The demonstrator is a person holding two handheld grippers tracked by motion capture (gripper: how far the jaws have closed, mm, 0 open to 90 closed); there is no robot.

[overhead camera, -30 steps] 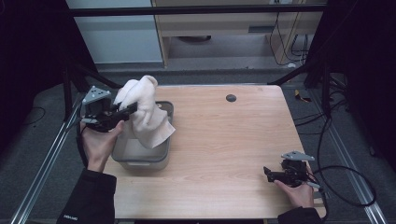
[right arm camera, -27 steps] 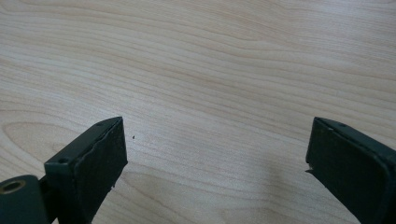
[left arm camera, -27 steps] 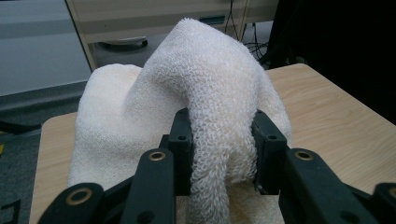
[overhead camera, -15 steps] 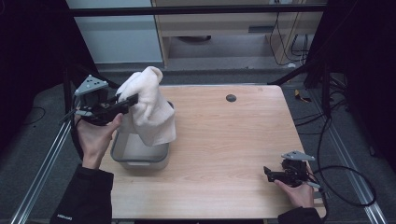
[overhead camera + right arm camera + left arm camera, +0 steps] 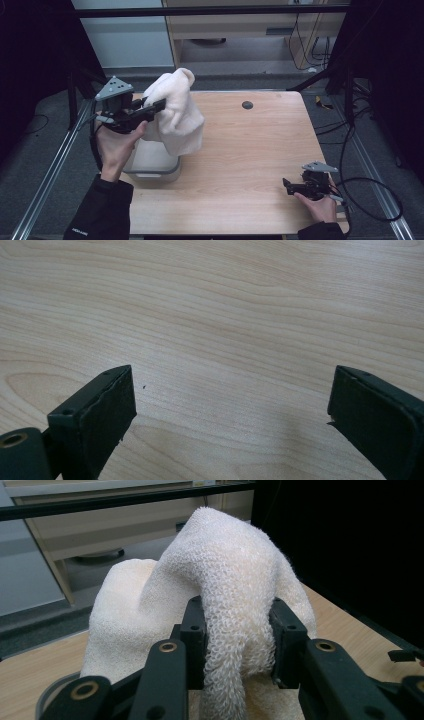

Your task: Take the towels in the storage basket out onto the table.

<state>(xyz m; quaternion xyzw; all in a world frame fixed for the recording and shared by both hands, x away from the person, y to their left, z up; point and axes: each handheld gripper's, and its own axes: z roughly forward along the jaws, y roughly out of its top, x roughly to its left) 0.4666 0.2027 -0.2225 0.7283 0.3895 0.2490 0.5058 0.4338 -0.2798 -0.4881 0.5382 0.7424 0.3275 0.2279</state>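
Left hand-held gripper (image 5: 159, 105) pinches one white towel (image 5: 177, 112) (above one bin (image 5: 150, 165)).

Cream-white terry towel (image 5: 175, 112), soft and looped in texture, bunched rather than folded. Lifted clear above the grey bin (image 5: 150, 167), a fold of it pinched between the jaws of the left gripper (image 5: 159, 105). Peaks in a rounded hump above the bin's far side, then drapes down in a loose, wide lobe over the bin's right edge, lower hem hanging near the rim. In the left gripper view, towel (image 5: 220, 605) squeezed into a narrow rope between the two pads, spreading into two broad humps beyond them. Bin itself pale grey, rounded-cornered, upright on the wooden table (image 5: 250, 150), at its left edge.
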